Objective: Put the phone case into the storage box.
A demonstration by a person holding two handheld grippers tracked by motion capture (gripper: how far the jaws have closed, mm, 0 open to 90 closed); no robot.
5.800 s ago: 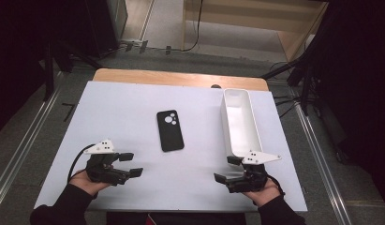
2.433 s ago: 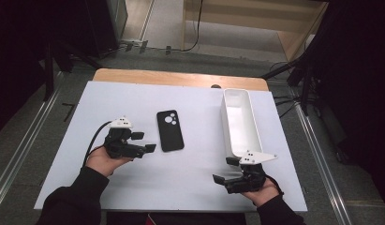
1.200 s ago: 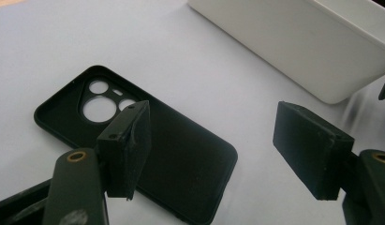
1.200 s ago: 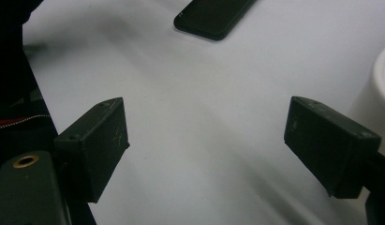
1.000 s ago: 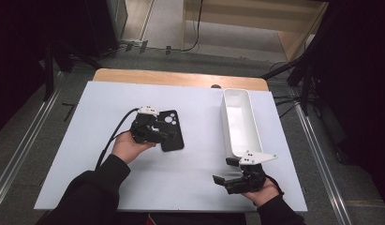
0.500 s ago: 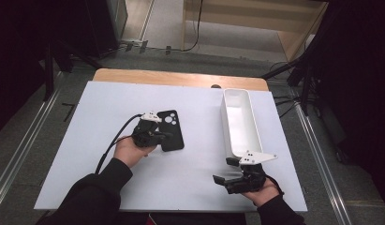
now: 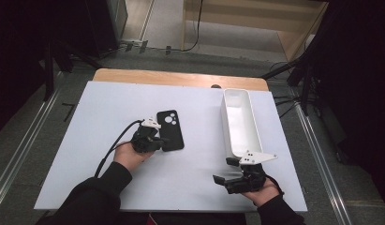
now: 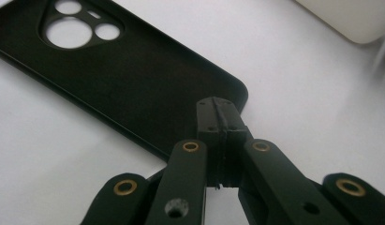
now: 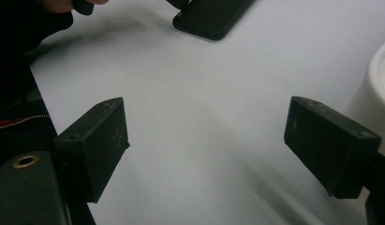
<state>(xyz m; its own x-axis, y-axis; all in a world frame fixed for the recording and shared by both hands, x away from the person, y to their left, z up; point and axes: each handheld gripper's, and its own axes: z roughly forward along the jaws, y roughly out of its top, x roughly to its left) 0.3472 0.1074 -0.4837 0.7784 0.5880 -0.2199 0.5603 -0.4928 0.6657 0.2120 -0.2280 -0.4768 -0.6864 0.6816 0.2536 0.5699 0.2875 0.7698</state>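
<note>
A black phone case point(image 7: 171, 129) lies flat on the white table, camera holes at its far end. My left gripper point(image 7: 158, 140) is at the case's left edge, shut. In the left gripper view its pressed-together tips point(image 8: 218, 112) rest over the near edge of the case point(image 8: 134, 79), close to a corner, with nothing visible between them. My right gripper point(image 7: 224, 170) stands open near the table's front right, empty; its jaws are wide apart over bare table point(image 9: 204, 140), with the case point(image 9: 213, 16) far ahead.
A long white bin point(image 7: 239, 119) stands empty at the right, just beyond my right gripper, its wall close to the right jaw point(image 9: 382, 84). The white table point(image 7: 110, 108) has free room left and front of the case. A wooden strip runs along the far edge.
My left gripper travelled from the front left up to the case's left edge; in the last half second it settled slightly lower there. The right gripper and the case have not moved.
</note>
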